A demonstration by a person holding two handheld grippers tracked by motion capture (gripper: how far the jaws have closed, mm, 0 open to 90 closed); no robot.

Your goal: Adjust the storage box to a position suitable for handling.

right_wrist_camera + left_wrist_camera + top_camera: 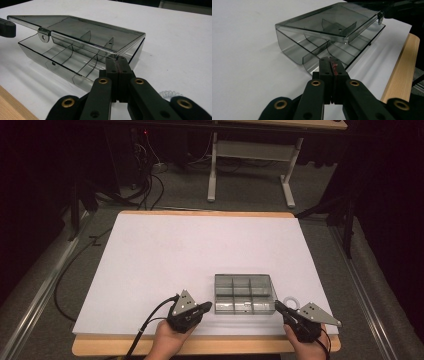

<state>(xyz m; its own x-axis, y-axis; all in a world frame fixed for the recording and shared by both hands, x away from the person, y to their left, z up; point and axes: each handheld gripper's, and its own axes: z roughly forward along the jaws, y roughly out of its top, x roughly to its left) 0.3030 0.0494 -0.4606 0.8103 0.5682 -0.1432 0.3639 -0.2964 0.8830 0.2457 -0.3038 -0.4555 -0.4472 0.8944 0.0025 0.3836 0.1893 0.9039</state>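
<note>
Both grippers' fingers are closed, empty; left gripper [208, 307] and right gripper [278, 306] flank the box [245, 293], lid ajar.

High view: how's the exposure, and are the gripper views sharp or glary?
High view: white table top evenly lit, slightly soft; surroundings fall to near black. Left gripper view: smoky compartment box sharp, bright glints along its lid edge, faint shadow beneath. Right gripper view: box crisp, the coiled ring at bottom right blurred.
</note>
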